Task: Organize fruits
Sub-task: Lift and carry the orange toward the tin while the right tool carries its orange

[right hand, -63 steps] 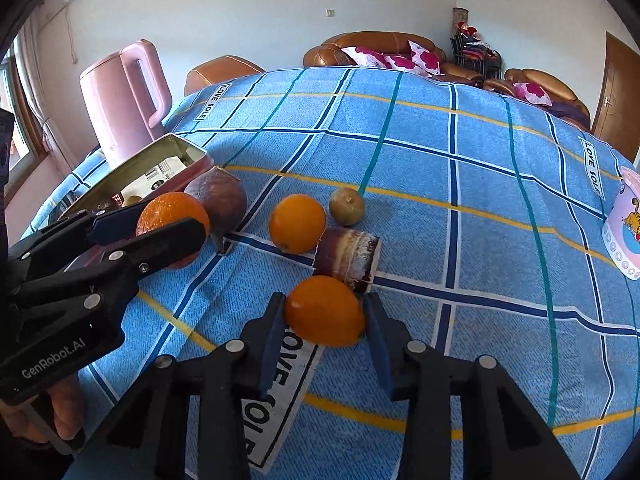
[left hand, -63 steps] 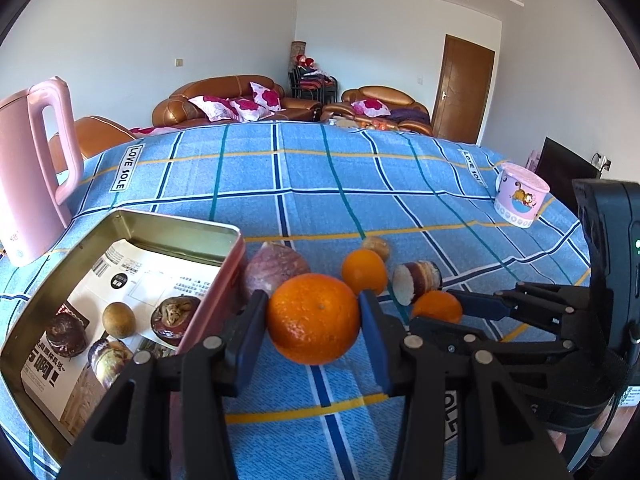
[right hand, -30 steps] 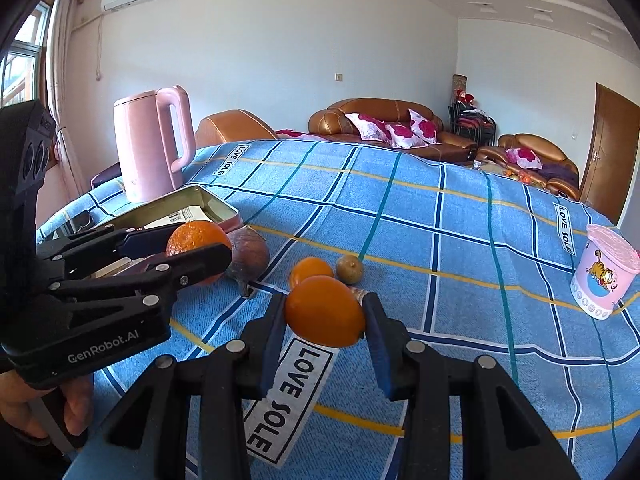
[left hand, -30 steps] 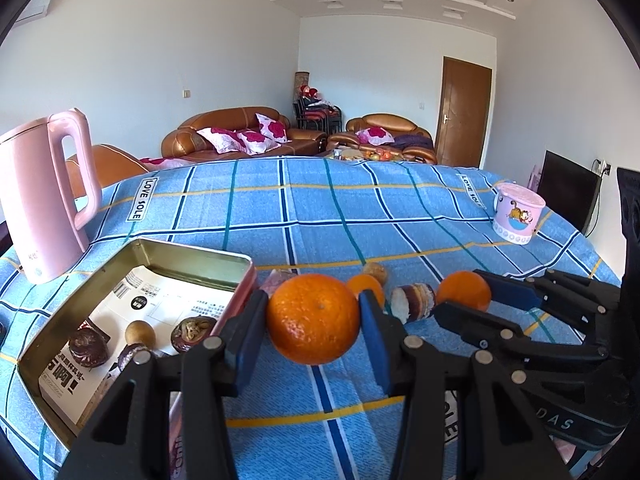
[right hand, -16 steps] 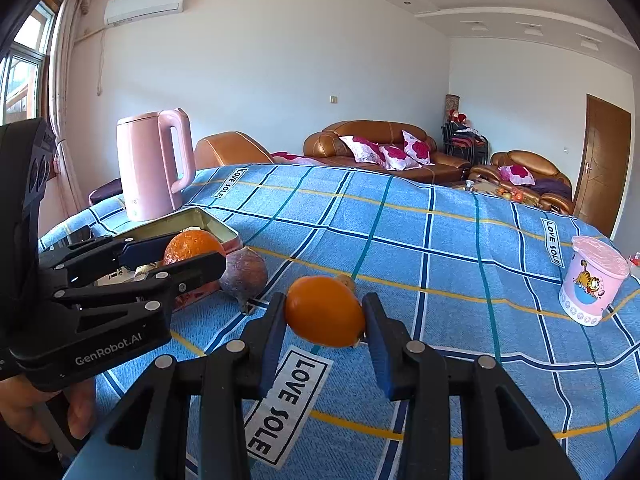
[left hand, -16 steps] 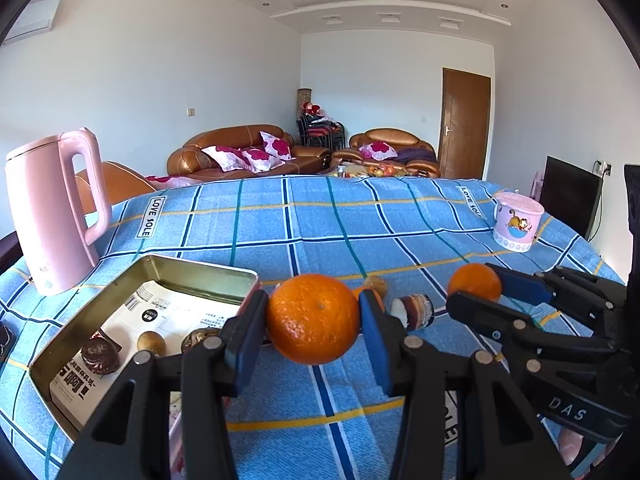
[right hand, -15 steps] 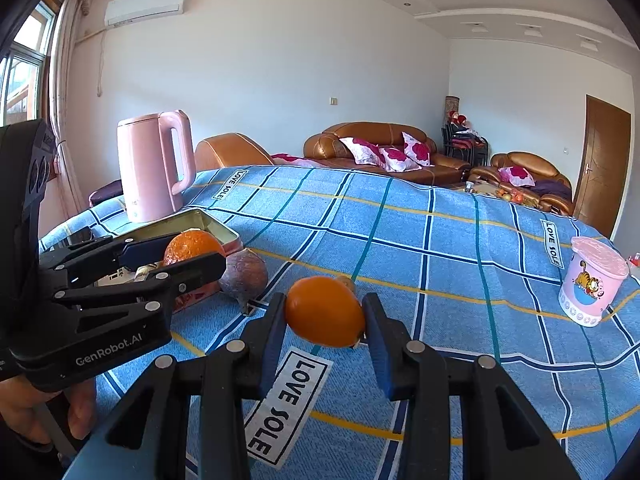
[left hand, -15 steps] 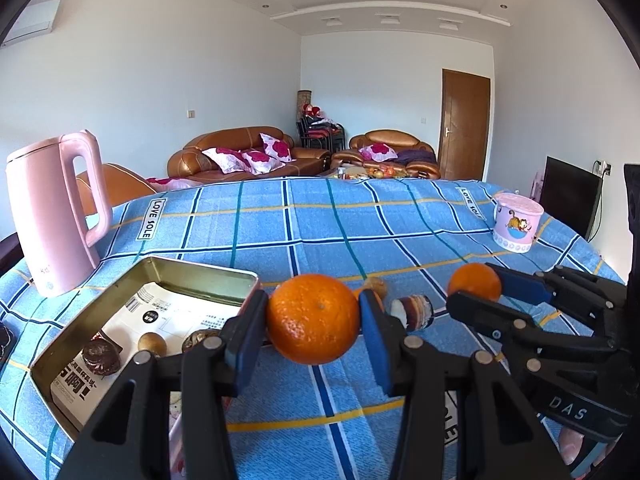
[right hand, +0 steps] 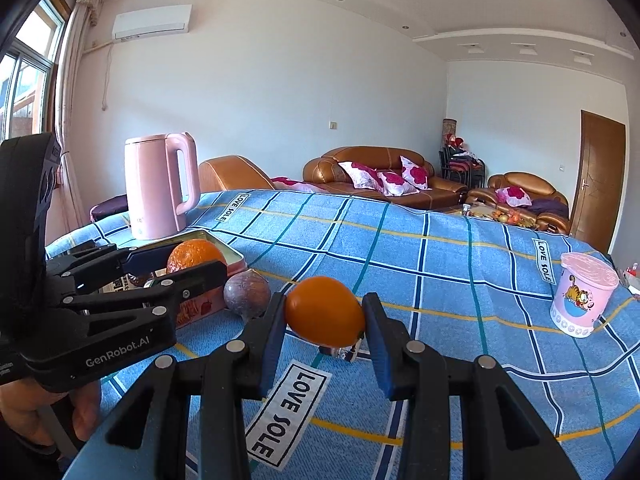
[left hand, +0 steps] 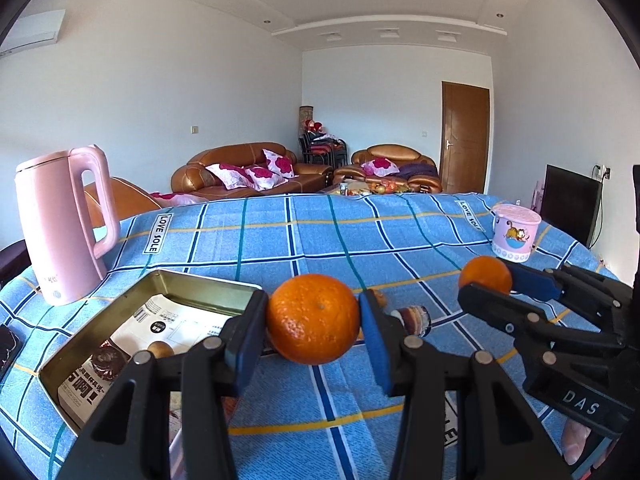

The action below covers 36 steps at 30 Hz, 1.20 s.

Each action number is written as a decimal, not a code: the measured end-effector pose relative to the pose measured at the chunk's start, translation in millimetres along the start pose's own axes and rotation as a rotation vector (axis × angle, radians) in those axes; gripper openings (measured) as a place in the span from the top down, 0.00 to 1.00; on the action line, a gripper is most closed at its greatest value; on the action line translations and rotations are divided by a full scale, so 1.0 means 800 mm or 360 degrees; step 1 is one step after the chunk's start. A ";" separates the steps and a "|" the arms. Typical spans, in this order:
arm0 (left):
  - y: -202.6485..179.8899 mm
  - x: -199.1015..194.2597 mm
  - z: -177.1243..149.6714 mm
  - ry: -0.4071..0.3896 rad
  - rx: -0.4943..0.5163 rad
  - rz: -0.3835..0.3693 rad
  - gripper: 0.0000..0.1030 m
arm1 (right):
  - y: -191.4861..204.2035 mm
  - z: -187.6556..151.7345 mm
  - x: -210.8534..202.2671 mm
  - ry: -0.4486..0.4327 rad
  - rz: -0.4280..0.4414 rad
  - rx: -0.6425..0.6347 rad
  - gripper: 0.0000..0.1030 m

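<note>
Orange fruit fills both our grips: the left hand-held gripper (left hand: 314, 320) is closed on a dimpled mandarin (left hand: 313, 317), its blue pads pressed against either side, and the right hand-held gripper (right hand: 325, 316) is closed on a smoother orange (right hand: 324, 309) in the same way. We hold both fruits in the air above the tabletop (left hand: 320, 236), which is covered with a blue checked cloth, and neither fruit touches anything but its pads.

Just below and to the left of the mandarin lies the open metal tin (left hand: 188, 284), lined with printed paper. It already holds a dark round fruit (left hand: 107, 361) and a small brown one (left hand: 159, 349), so we judge that the sorting has begun but is not far along. Beside the tin's near wall sits a purple round fruit (right hand: 247, 293), and a cut, brown-skinned piece (left hand: 412, 317) lies on the cloth behind the mandarin; a further small fruit is mostly hidden by the pads. These remain out on the cloth.

What is left, as we read it, is to lower the two held fruits into the tin and then gather the loose ones. A pink kettle (left hand: 64, 224) stands beyond the tin, and a pink cartoon cup (left hand: 514, 232) stands well apart on the far right.
</note>
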State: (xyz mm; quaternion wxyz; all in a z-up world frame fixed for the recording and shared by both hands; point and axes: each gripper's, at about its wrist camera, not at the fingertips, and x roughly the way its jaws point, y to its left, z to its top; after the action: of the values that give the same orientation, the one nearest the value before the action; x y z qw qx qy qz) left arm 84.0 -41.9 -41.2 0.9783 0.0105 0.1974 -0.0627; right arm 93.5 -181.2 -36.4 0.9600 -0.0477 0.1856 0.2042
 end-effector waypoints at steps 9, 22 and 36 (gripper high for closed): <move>-0.001 -0.008 -0.001 -0.0054 0.0007 0.0022 0.53 | -0.003 -0.001 -0.011 -0.0070 -0.0018 0.0019 0.60; 0.004 -0.018 -0.002 -0.0095 -0.0029 0.0074 0.54 | -0.001 -0.001 -0.019 -0.0122 -0.0047 0.0008 0.60; 0.061 -0.046 0.003 -0.0049 -0.0090 0.0214 0.54 | 0.042 0.020 -0.005 -0.0102 0.0109 -0.0028 0.60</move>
State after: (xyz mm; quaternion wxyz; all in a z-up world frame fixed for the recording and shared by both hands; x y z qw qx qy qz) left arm 57.4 10.5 -24.8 0.9831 -0.0047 0.1828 0.0087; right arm 82.1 -149.6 -20.9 0.9574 -0.0432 0.1545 0.2401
